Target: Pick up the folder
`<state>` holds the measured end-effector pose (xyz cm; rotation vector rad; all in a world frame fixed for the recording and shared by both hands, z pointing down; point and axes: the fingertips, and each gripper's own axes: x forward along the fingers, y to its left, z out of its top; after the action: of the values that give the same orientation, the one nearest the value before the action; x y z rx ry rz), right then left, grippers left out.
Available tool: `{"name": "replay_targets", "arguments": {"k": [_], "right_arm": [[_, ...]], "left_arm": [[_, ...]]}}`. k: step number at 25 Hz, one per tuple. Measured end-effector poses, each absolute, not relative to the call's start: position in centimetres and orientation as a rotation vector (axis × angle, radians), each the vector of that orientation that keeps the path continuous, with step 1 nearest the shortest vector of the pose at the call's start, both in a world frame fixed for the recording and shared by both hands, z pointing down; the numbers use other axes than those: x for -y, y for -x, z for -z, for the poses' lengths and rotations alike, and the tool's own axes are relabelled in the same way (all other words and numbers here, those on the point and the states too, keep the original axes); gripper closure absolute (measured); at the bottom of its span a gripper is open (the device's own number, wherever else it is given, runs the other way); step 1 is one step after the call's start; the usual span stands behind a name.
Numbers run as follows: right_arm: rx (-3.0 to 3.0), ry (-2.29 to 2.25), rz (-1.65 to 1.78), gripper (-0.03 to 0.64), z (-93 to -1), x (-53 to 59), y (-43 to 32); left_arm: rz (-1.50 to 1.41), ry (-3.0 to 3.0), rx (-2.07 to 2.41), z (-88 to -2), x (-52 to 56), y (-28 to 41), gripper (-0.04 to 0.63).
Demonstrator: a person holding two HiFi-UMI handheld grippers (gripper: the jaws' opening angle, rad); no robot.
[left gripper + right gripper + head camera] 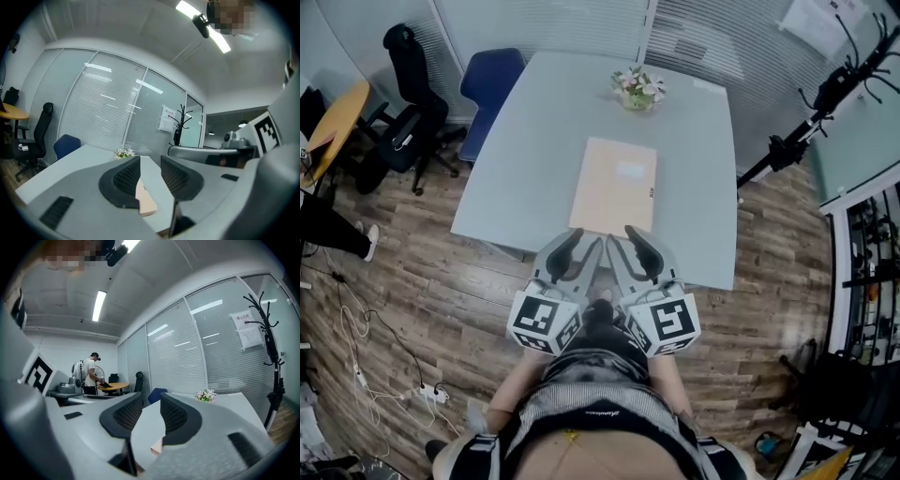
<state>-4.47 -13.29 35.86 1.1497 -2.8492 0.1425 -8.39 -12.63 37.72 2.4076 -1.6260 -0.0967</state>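
Observation:
A tan folder (614, 185) lies flat on the pale grey table (534, 131), its near edge close to the table's front edge. My left gripper (579, 240) and right gripper (628, 236) are side by side, held level, their tips at the folder's near edge. In the left gripper view the jaws of the left gripper (150, 165) stand apart, and the folder (146, 202) shows lower down, beyond them. The right gripper (151, 405) is open too, with a corner of the folder (157, 445) below its gap. Neither holds anything.
A small pot of flowers (637, 87) stands at the table's far end. A blue chair (490, 82) and a black office chair (405, 89) are at the far left. A black coat stand (820, 108) is at the right. A person (91, 373) stands at a round table in the distance.

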Motion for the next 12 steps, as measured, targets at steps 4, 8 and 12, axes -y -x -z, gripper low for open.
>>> {"name": "replay_targets", "arguments": {"k": [4, 8, 12], "right_arm": [[2.859, -1.129, -0.146, 0.494, -35.4, 16.8, 4.4], [2.866, -1.132, -0.152, 0.494, -35.5, 19.9, 3.7], [2.859, -1.145, -0.148, 0.494, -35.8, 22.1, 2.9]], "left_arm": [[0.094, -2.396, 1.643, -37.4, 16.2, 8.5, 0.485], [0.087, -2.409, 1.631, -37.4, 19.4, 7.6, 0.485], [0.078, -2.418, 1.610, -37.8, 21.6, 6.6, 0.485]]}}
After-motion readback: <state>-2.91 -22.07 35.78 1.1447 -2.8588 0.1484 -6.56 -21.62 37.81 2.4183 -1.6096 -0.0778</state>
